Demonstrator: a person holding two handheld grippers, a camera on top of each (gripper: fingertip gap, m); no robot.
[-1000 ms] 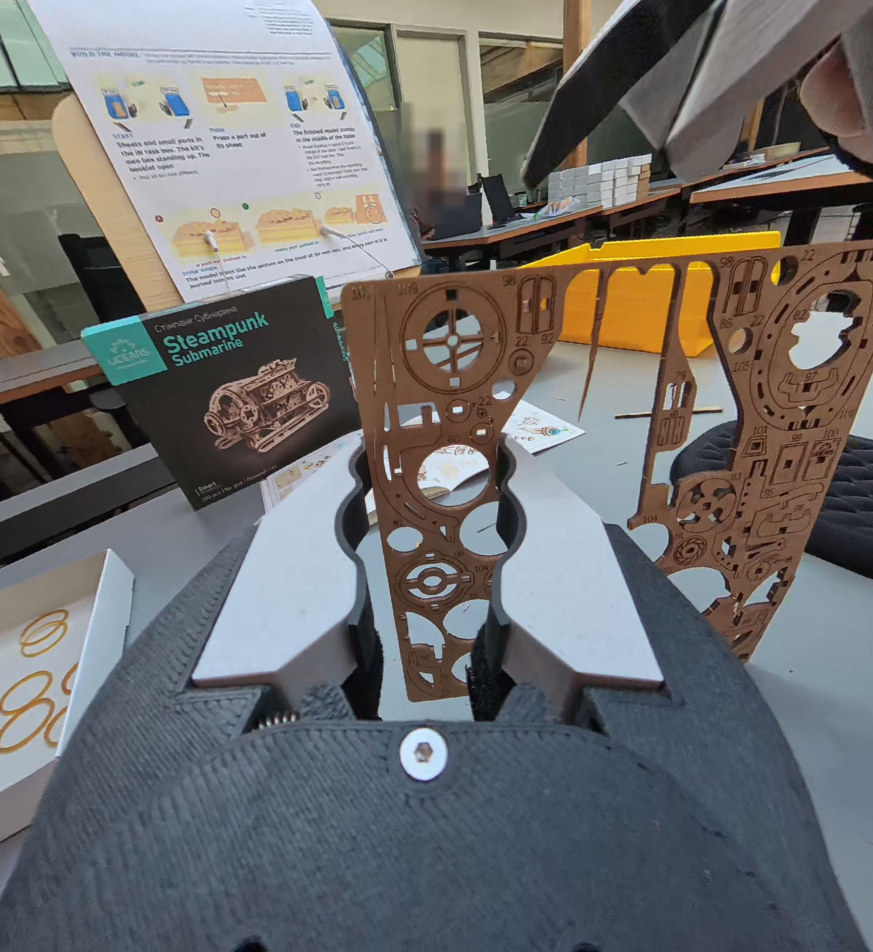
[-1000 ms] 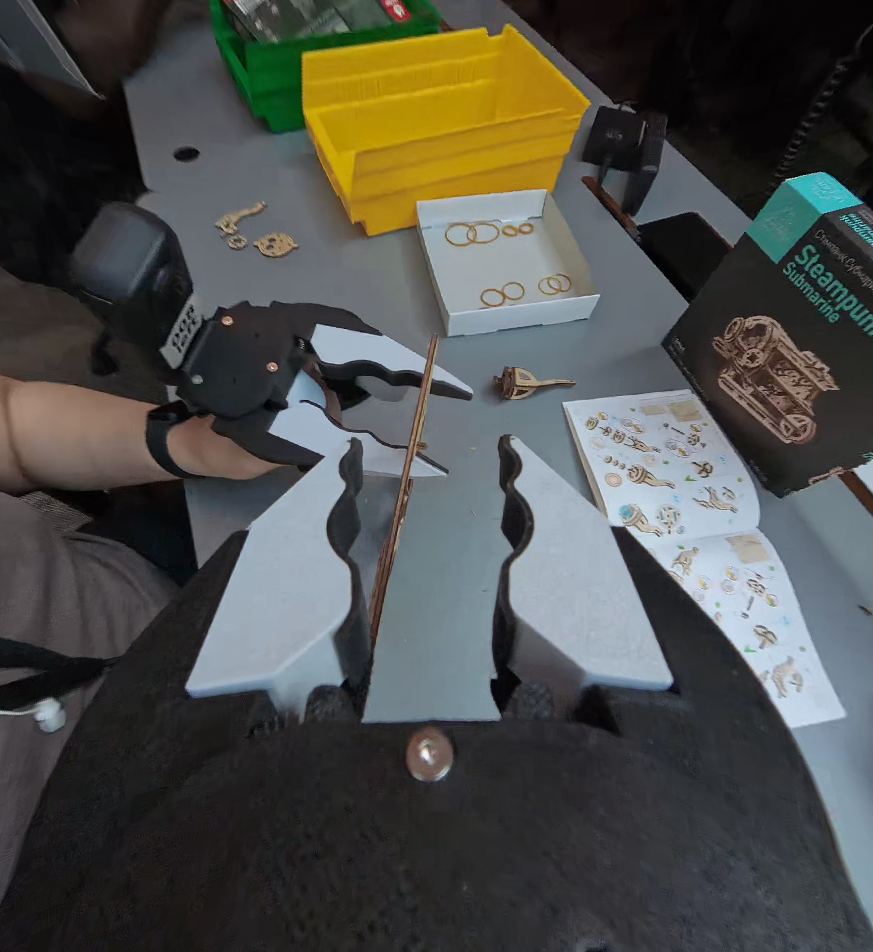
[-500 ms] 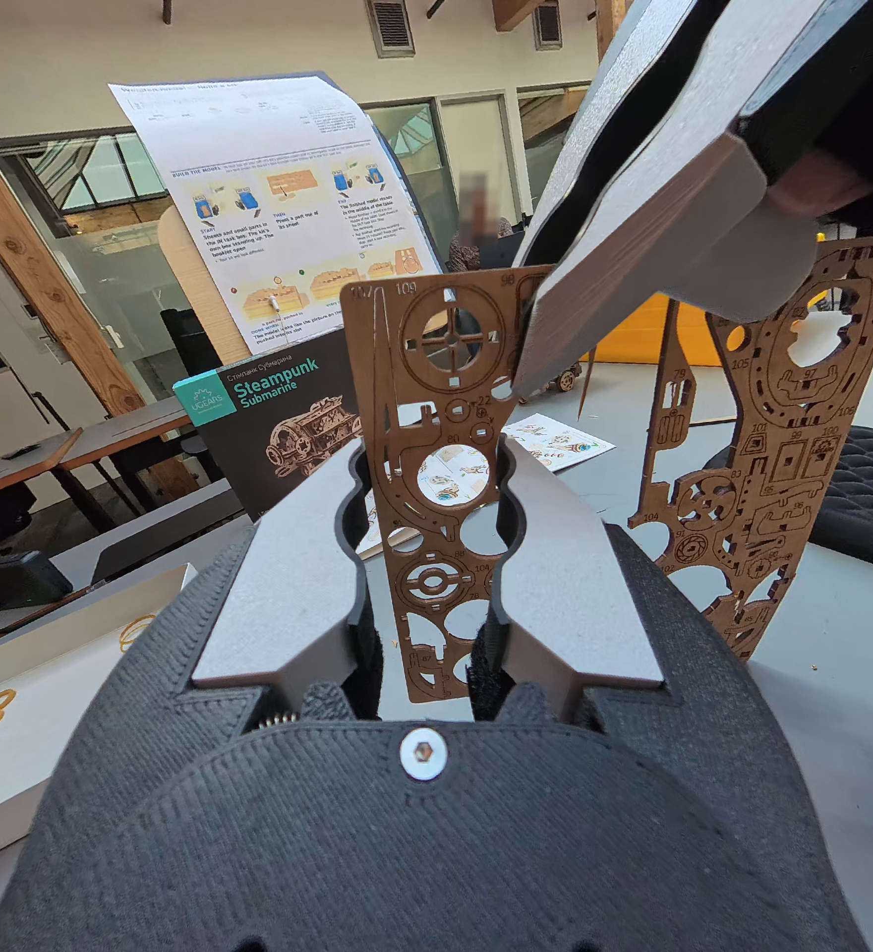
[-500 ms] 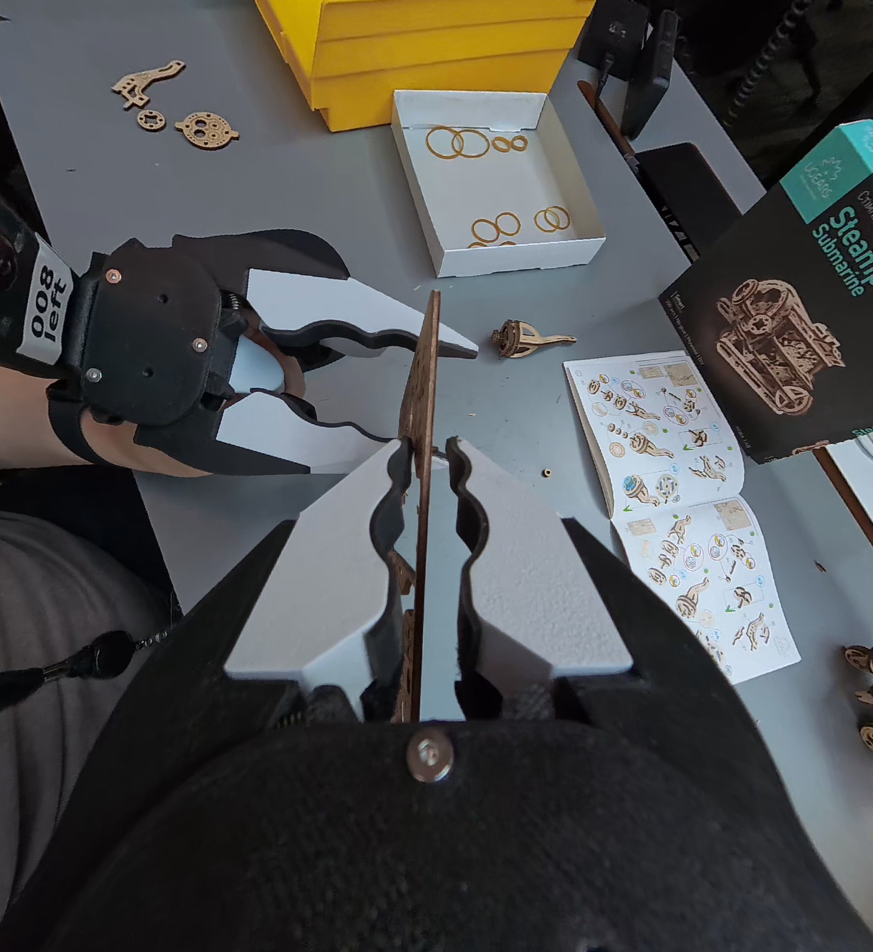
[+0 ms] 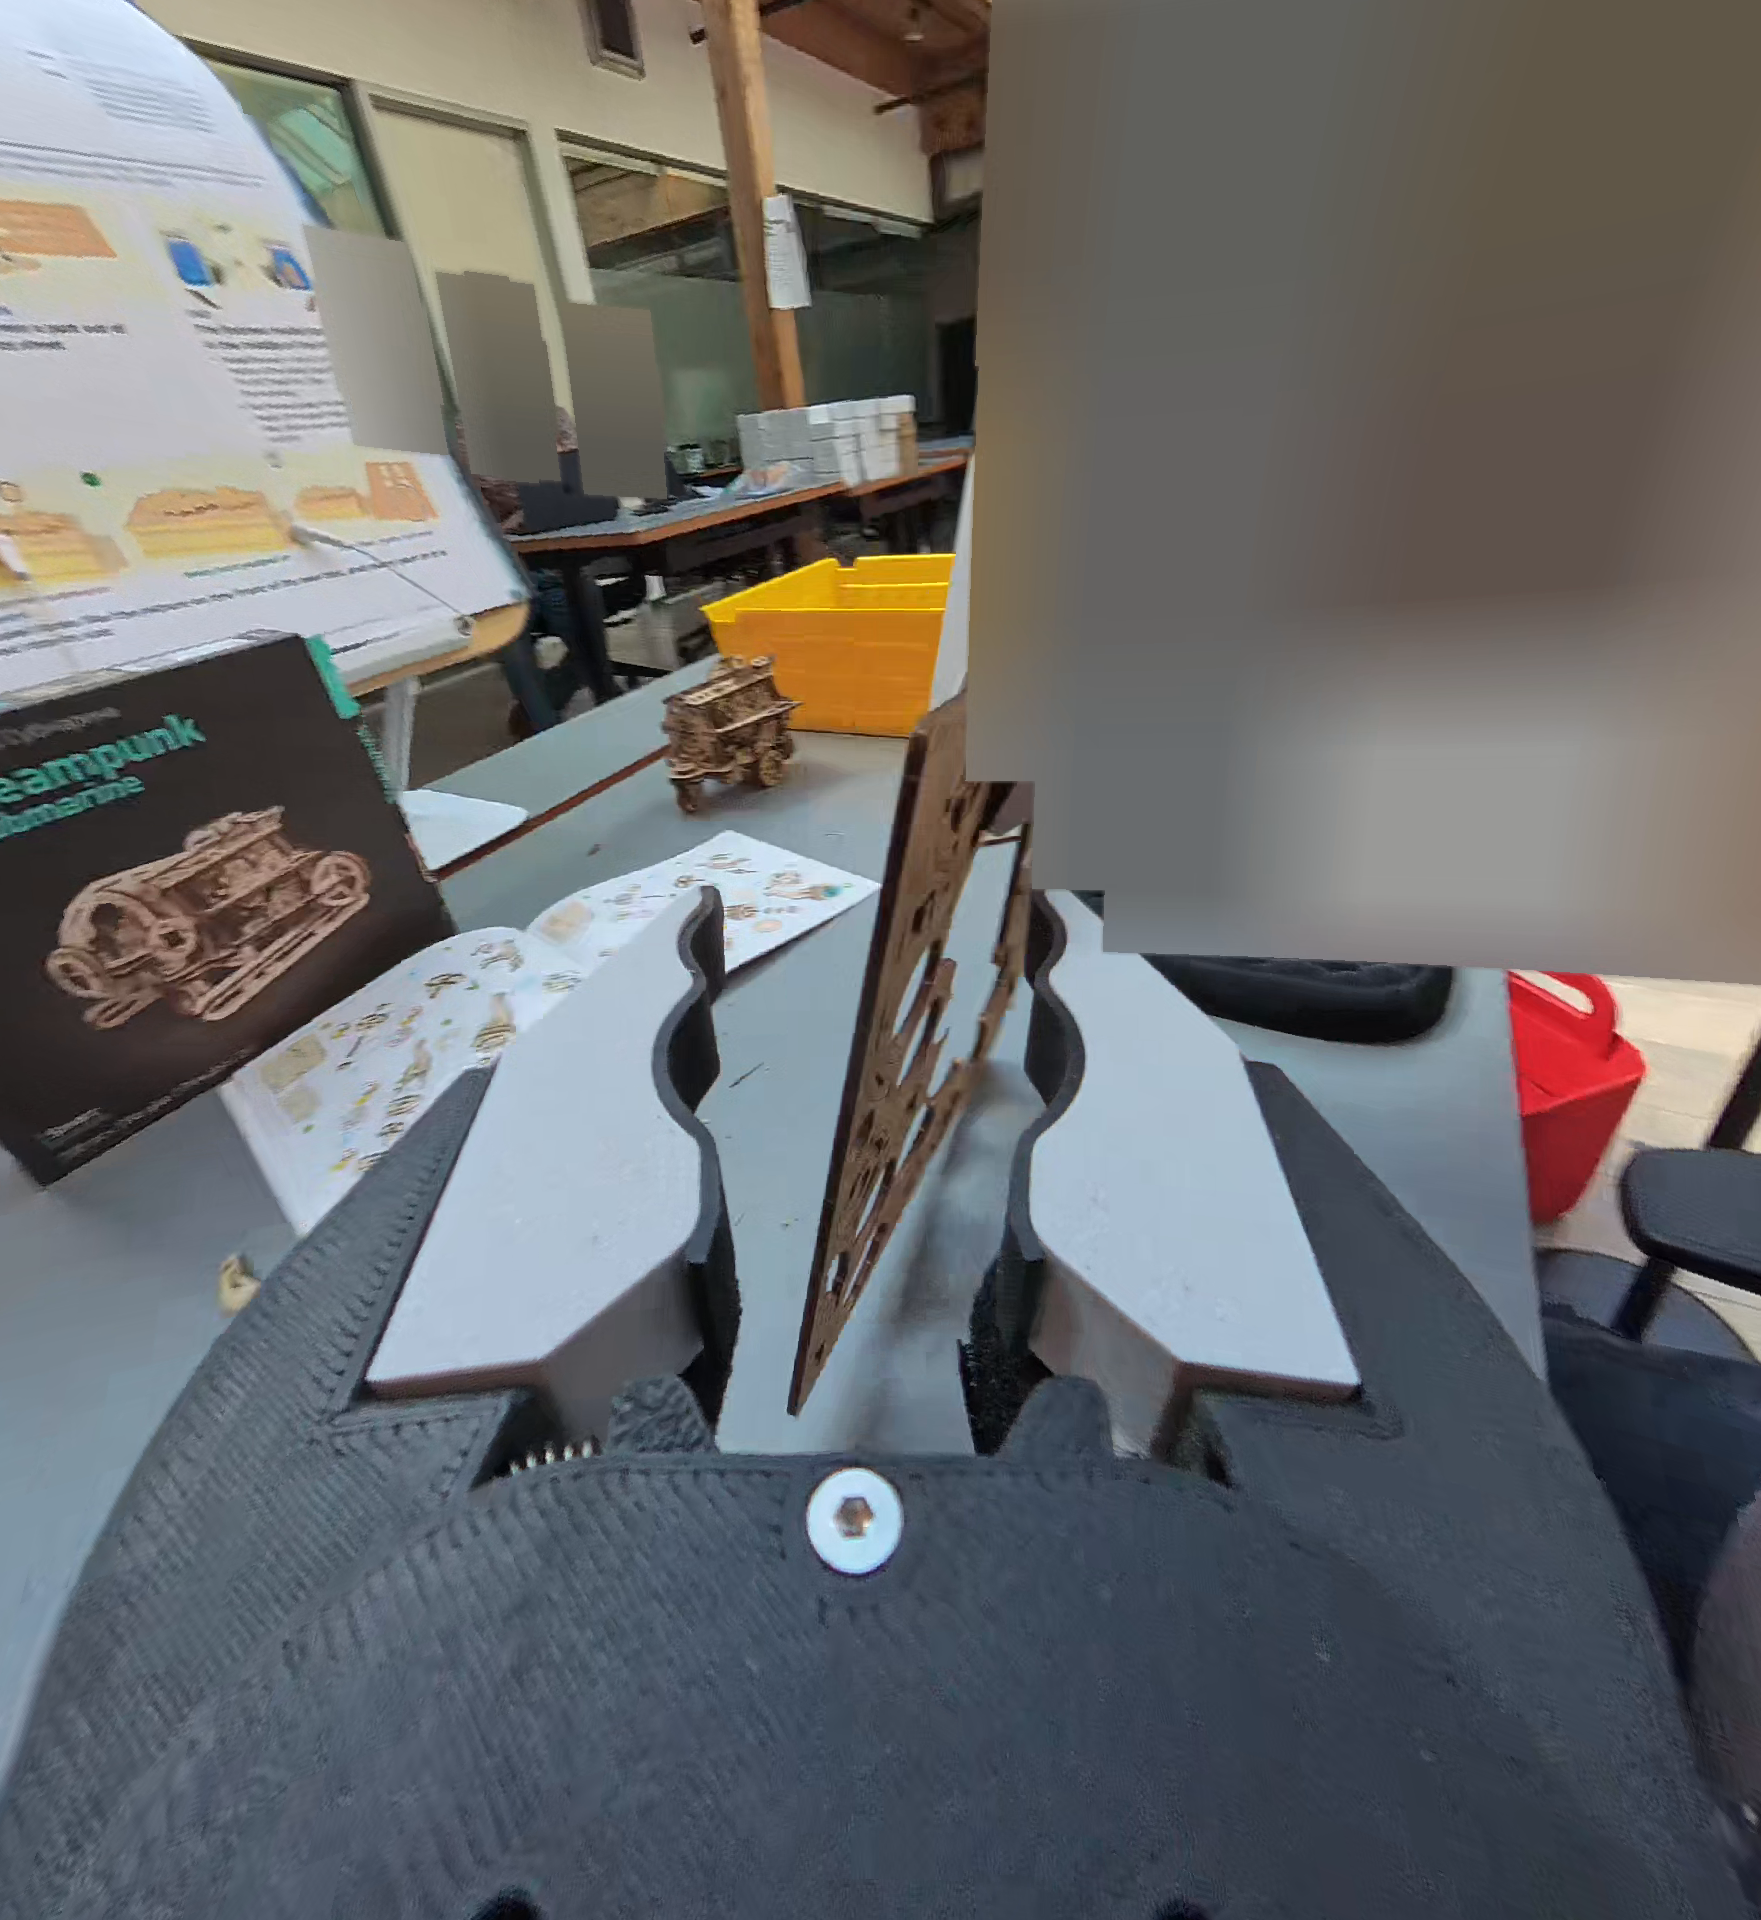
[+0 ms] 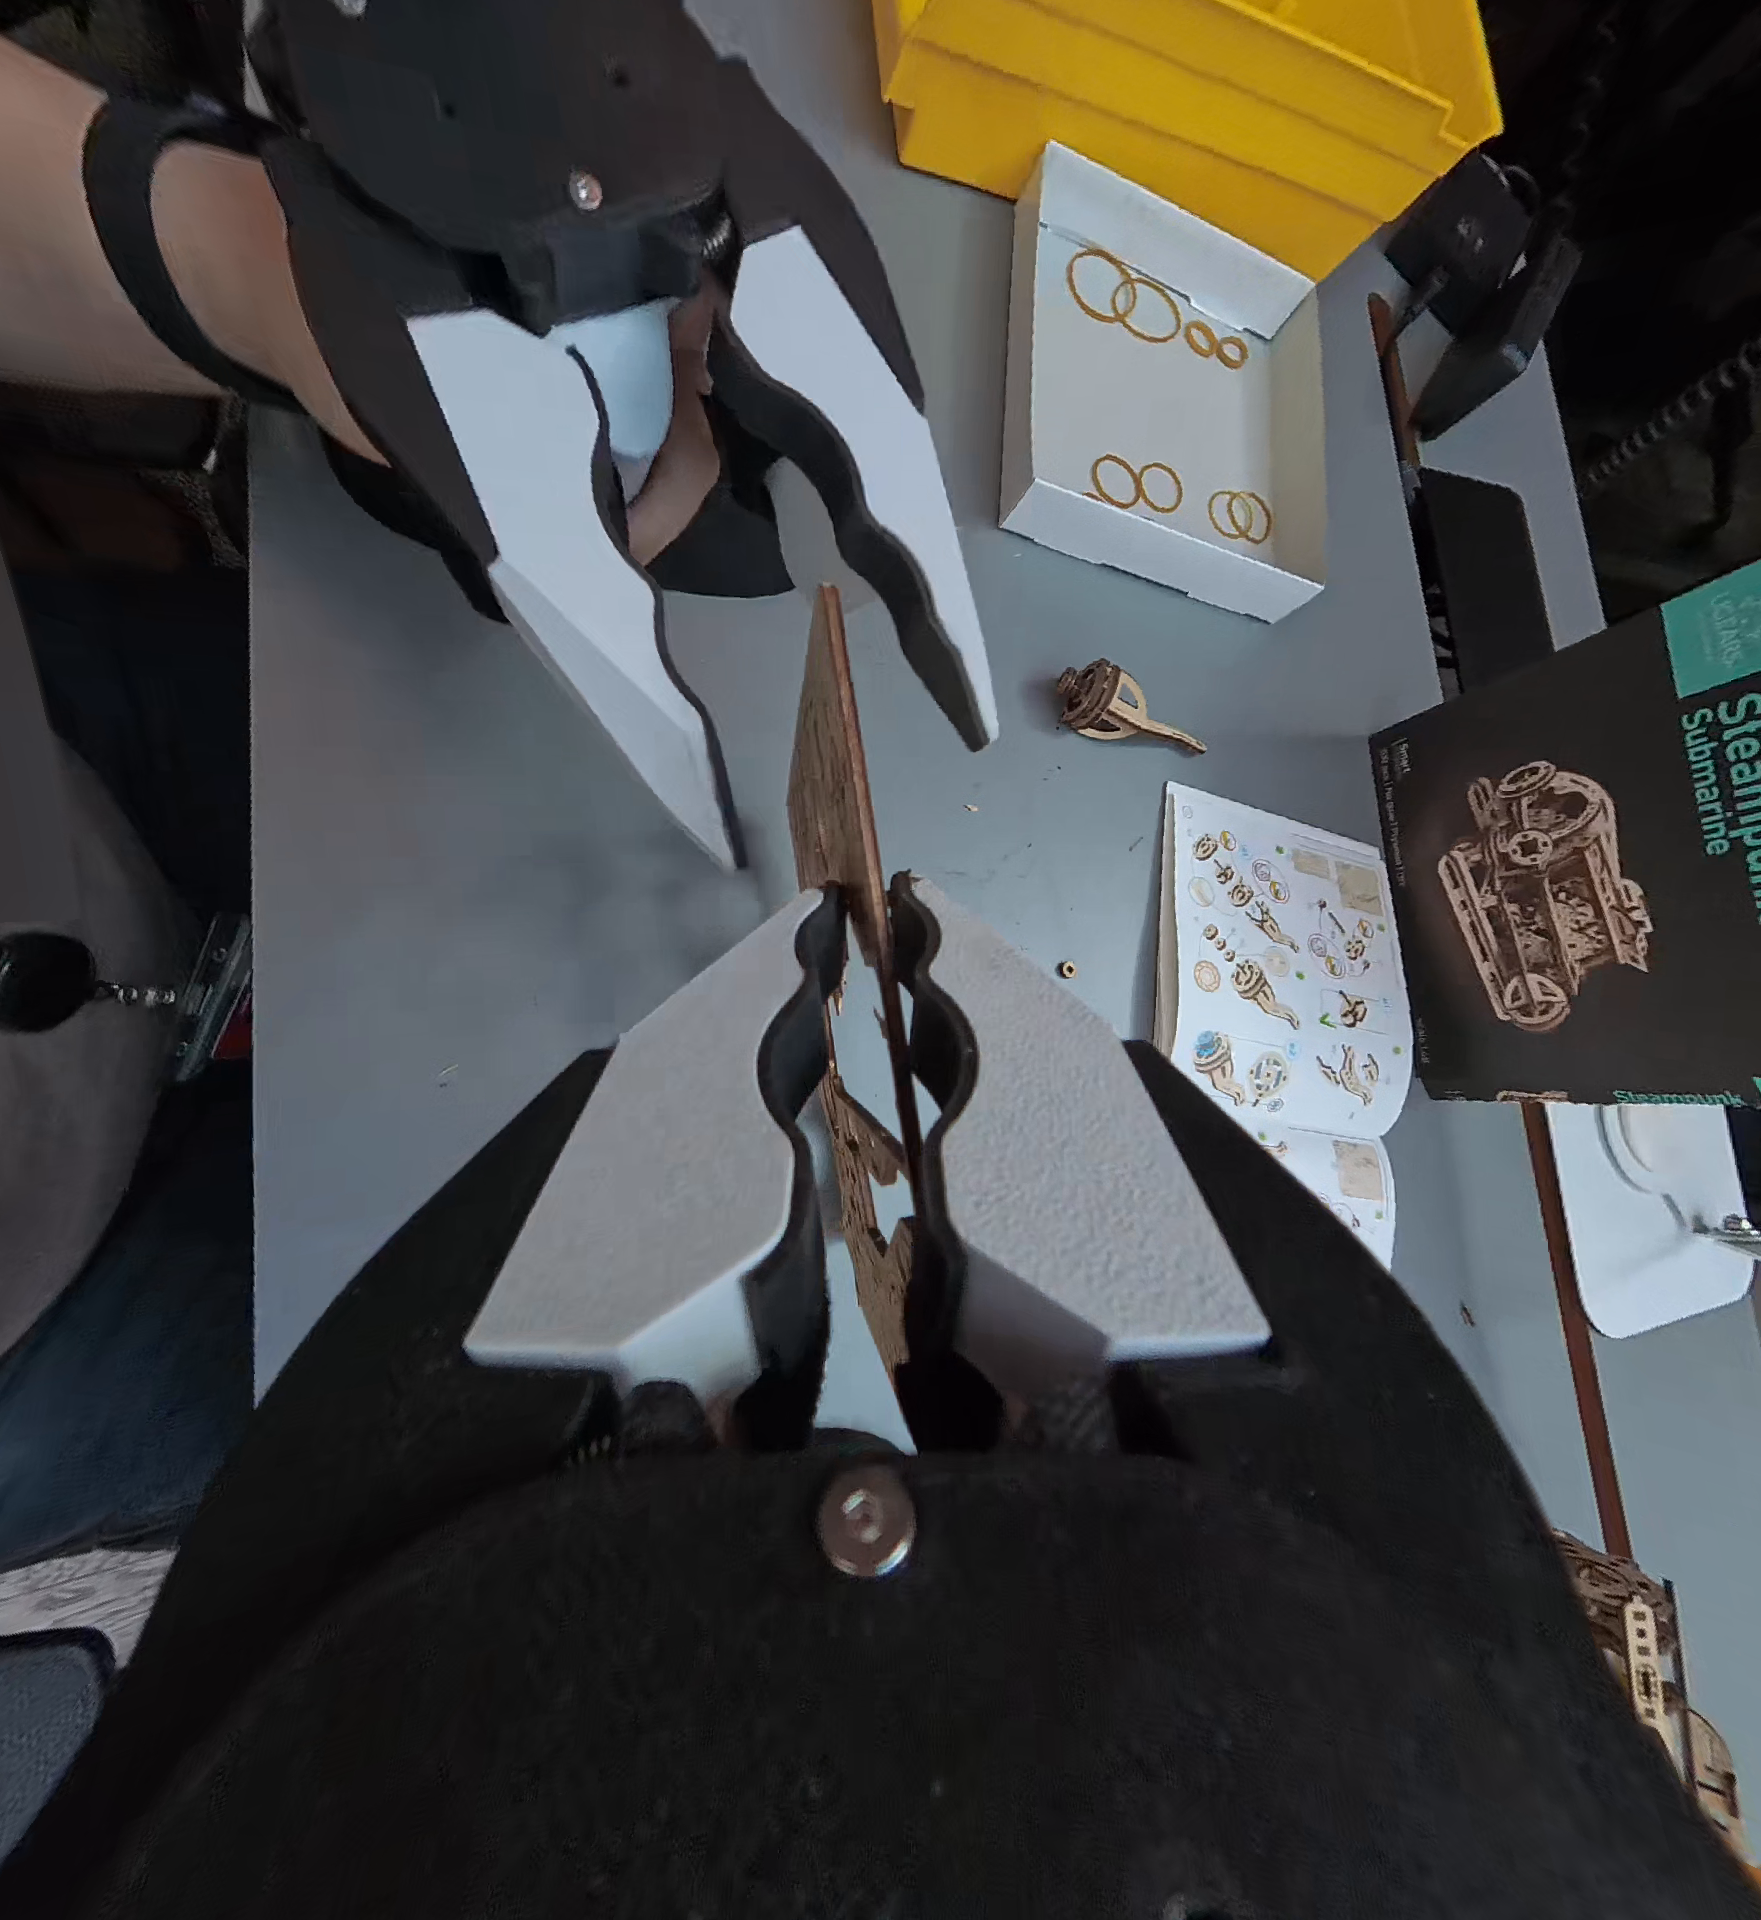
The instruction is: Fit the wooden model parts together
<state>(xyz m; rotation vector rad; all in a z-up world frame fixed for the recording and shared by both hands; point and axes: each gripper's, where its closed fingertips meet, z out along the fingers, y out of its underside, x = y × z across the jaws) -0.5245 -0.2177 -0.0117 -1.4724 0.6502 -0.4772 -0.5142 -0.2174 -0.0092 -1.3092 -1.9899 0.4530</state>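
The grey desk (image 6: pixel 502 935) lay under my two tools. My right hand-held gripper (image 6: pixel 865 904) was clamped on the wooden sheet (image 6: pixel 829 769), centre of frame; my left hand-held gripper (image 5: pixel 871 935) stood wide around it, not touching. The sheet stood edge-on, long axis running away toward the left one. I judged one narrow pinch could let it pivot or snap.
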